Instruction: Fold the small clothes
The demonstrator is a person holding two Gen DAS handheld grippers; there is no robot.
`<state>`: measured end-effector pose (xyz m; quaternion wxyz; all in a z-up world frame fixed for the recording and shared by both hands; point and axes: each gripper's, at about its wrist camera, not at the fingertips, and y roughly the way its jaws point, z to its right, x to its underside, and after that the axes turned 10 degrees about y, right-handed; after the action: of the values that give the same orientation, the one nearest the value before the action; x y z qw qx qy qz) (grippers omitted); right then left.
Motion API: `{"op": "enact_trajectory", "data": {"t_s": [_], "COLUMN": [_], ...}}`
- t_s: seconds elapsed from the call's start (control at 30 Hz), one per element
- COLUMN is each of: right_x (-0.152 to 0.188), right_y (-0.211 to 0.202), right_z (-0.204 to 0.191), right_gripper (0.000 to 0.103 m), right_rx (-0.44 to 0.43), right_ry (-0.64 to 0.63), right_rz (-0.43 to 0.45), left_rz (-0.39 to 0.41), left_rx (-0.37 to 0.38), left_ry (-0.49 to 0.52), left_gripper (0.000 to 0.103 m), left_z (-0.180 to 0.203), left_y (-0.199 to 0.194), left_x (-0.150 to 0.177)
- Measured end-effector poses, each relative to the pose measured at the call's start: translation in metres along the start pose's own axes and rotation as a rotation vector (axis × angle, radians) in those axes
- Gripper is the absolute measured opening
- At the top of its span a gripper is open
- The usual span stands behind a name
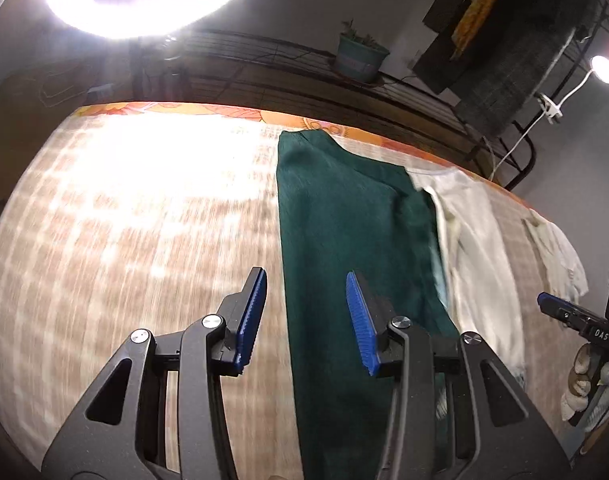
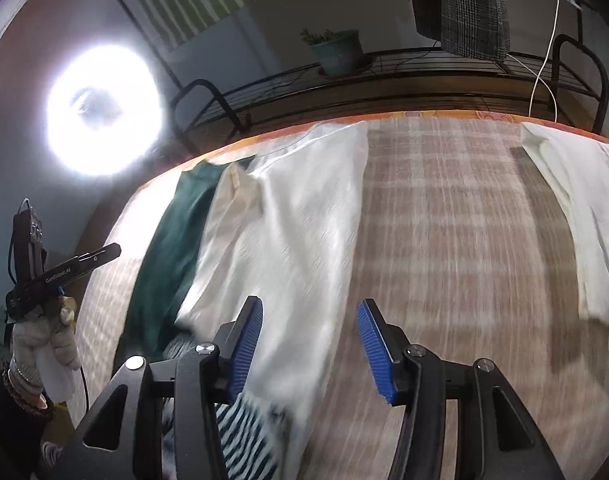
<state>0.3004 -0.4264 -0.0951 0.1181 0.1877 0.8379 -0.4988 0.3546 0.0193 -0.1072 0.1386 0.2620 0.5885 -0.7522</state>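
Note:
A dark green garment [image 1: 344, 240] lies flat in a long strip on the checked bed cover; it also shows in the right wrist view [image 2: 172, 248]. A white garment [image 1: 476, 248] lies beside it on the right, seen larger in the right wrist view [image 2: 288, 232]. A striped dark-and-white piece [image 2: 244, 440] lies at the near edge. My left gripper [image 1: 304, 316] is open and empty above the green garment's left edge. My right gripper [image 2: 308, 344] is open and empty over the white garment's near edge.
Another white cloth [image 2: 584, 220] lies at the right of the bed. A metal bed rail [image 2: 384, 68] with a potted plant [image 2: 336, 52] runs along the far side. A ring light [image 2: 104, 116] glares at left. Checked cover [image 2: 456, 240] lies between the white pieces.

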Motion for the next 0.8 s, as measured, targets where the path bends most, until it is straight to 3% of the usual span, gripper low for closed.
{"op": "enact_trajectory", "data": {"t_s": [0.4,0.73,0.8], "right_x": [-0.092,-0.131,-0.133], "right_y": [0.070,0.109,0.115], "right_z": [0.033,0.011,0.006], "right_gripper": [0.050,0.040,0.031], "right_rx": [-0.021,-0.007,-0.014], "right_ry": [0.084,-0.002,-0.016], "right_rz": [0.014,0.019,0.006], "left_rz": [-0.009,0.024,0.031], "left_rx": [-0.027,-0.041,-0.065], "left_ry": [-0.005,0.024,0.067], "left_gripper": [0.041,0.041,0.029], "left_z": [-0.016,-0.006,0.001], "left_y": [0.086,0.120,0.125], "left_x": [-0.065,-0.092,-0.095]}}
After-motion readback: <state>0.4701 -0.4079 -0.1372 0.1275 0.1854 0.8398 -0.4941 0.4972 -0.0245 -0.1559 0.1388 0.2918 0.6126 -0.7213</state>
